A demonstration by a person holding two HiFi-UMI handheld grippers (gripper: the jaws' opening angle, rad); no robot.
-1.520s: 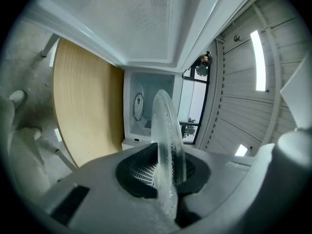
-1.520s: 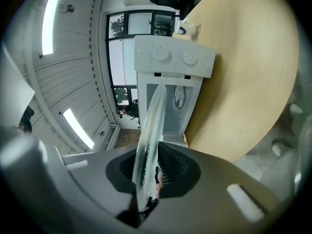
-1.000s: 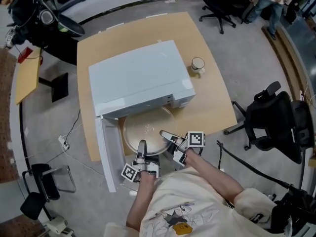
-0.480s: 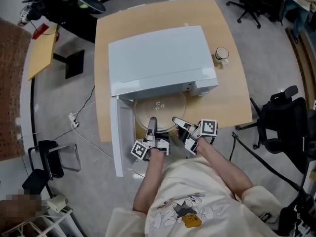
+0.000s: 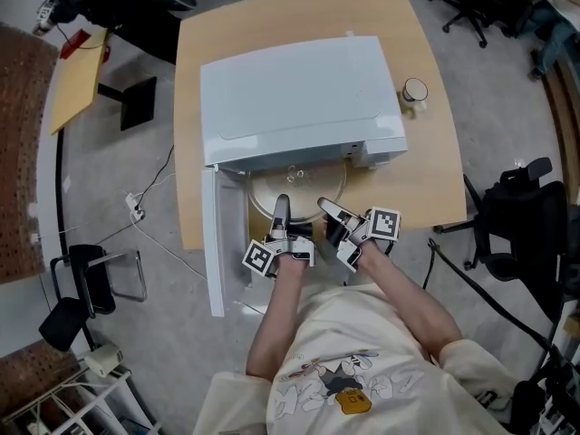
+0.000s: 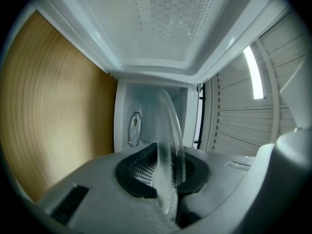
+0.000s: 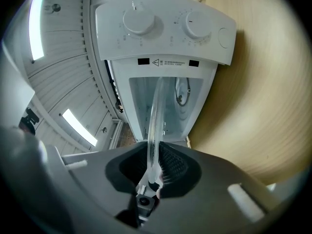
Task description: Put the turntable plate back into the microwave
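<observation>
The white microwave [image 5: 294,89] stands on the wooden table [image 5: 426,179] with its door [image 5: 213,243] swung open to the left. The clear glass turntable plate [image 5: 299,188] lies level, its far half inside the cavity. My left gripper [image 5: 281,208] is shut on the plate's near rim; in the left gripper view the plate [image 6: 168,145] runs edge-on between the pads [image 6: 141,169]. My right gripper [image 5: 328,211] holds the rim further right, its jaws closing with the plate [image 7: 155,116] pinched between them [image 7: 155,167]. The control panel [image 7: 163,26] shows above.
A white mug [image 5: 415,92] sits on the table right of the microwave. A black office chair [image 5: 521,216] stands at the right, a smaller chair [image 5: 86,279] at the left. Cables lie on the floor by the open door.
Both grippers have carried the plate forward, so more of it now sits under the microwave's top. The head view has shifted closer over the table.
</observation>
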